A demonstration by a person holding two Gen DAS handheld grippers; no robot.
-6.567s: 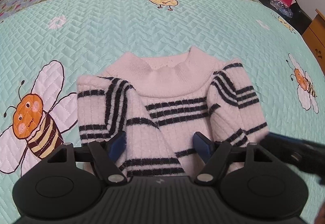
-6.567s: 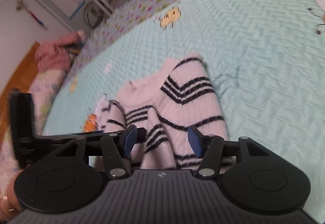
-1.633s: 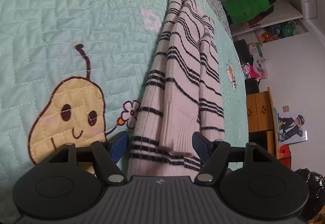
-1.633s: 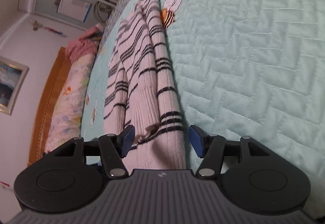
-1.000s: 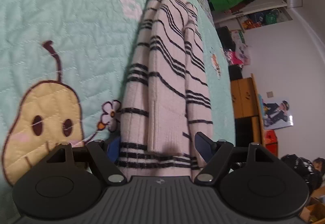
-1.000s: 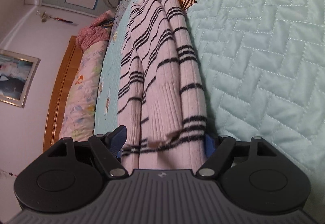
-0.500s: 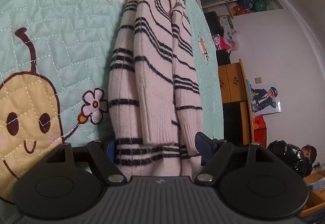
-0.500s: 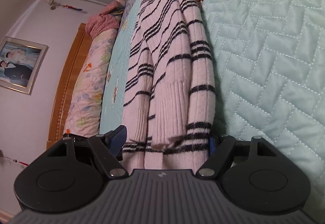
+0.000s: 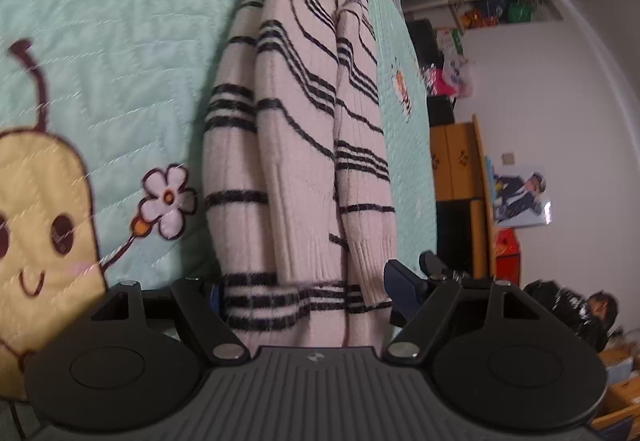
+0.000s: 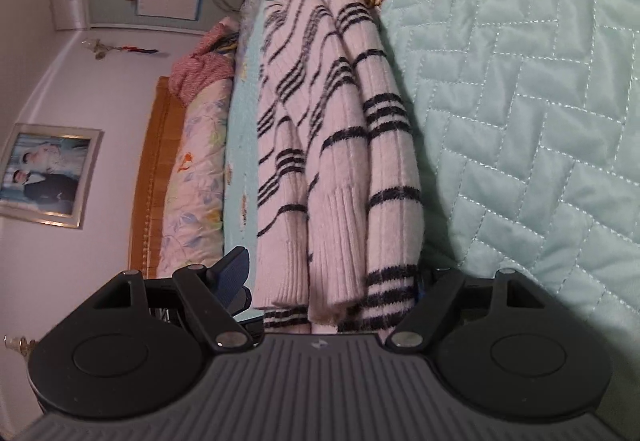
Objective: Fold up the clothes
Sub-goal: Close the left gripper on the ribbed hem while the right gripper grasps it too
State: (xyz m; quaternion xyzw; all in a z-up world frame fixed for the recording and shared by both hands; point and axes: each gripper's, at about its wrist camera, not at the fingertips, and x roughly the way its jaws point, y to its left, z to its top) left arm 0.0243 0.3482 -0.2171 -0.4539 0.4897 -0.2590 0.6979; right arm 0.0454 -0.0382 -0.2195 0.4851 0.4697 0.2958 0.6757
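The sweater lies with sleeves folded in, its hem between the spread jaws of the left gripper and right gripper, so the final fold seems left.

Soft, even indoor light with no glare. Motion blur smears the quilt stitching in the left wrist view; the right is sharper. A shadow falls beside the sweater. Fisheye bending curves the edges, corners possibly vignetted.

pale pink, perhaps cream, black-striped sweater; mint quilted bedspread
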